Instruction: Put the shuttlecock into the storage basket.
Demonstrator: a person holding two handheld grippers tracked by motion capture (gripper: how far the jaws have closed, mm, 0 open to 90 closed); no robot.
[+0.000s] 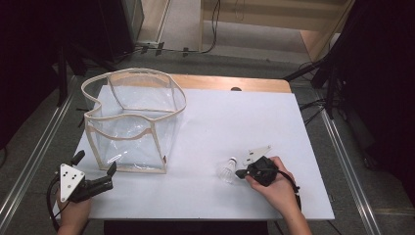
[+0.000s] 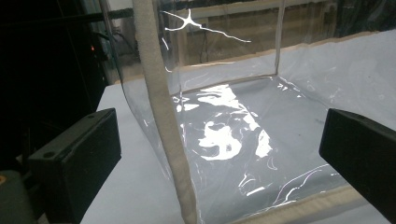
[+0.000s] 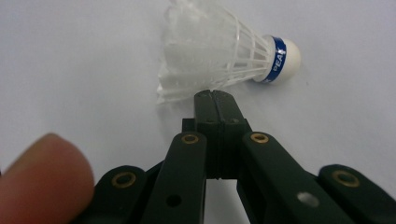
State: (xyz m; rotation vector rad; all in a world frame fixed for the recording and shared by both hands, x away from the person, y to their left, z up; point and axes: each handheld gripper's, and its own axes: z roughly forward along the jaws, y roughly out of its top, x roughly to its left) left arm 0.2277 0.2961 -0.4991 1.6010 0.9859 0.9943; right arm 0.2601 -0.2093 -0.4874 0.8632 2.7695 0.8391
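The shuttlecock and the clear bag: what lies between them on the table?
Nothing: in the high view, bare white table separates the shuttlecock from the clear bag.

The left tool (image 1: 96,165) sits near the left edge, low in a hand (image 1: 73,208), jaws wide apart and level. The right tool (image 1: 239,173) points left from the right hand (image 1: 276,188), jaws pressed together with nothing between them.
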